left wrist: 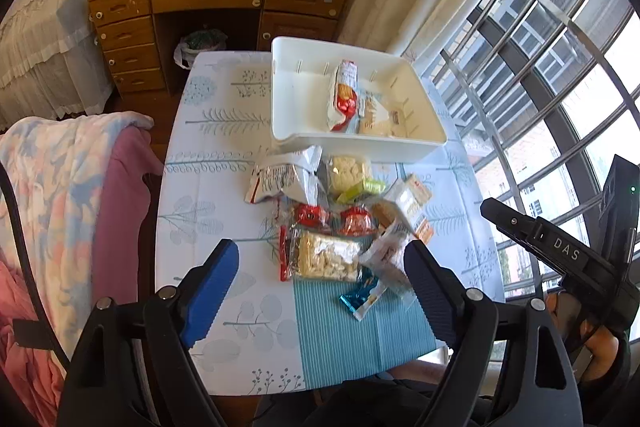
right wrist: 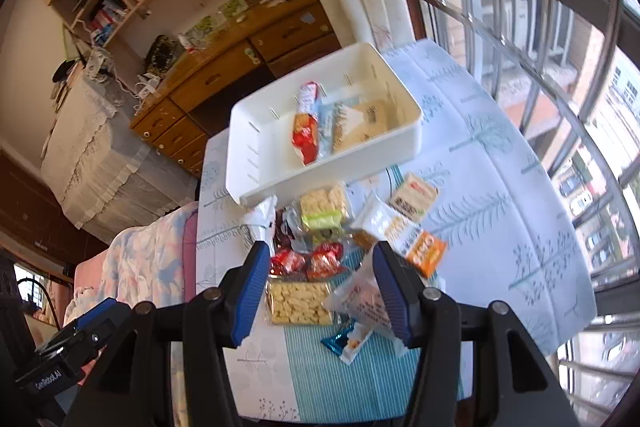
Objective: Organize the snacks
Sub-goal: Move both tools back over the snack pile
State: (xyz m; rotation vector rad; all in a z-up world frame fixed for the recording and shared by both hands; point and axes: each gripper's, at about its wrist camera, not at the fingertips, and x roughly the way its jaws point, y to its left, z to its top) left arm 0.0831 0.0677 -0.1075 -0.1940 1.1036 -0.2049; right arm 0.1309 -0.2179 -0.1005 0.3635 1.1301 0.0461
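Your left gripper (left wrist: 320, 279) hangs above the near edge of the pile with its blue-padded jaws spread wide and nothing between them. Your right gripper (right wrist: 316, 291) hovers over the same spot, its jaws partly apart and empty. Below both lies the clear rectangular packet of pale crackers (left wrist: 326, 261), on the leaf-printed white tablecloth (left wrist: 208, 163). Two red-wrapped candies (left wrist: 356, 221) lie just beyond it, and a blue foil sachet (left wrist: 360, 297) sits nearer you. On the far side stands the white plastic bin (left wrist: 360, 143), holding a red-and-white biscuit pack (left wrist: 342, 95) beside a pale flat packet (left wrist: 376, 119).
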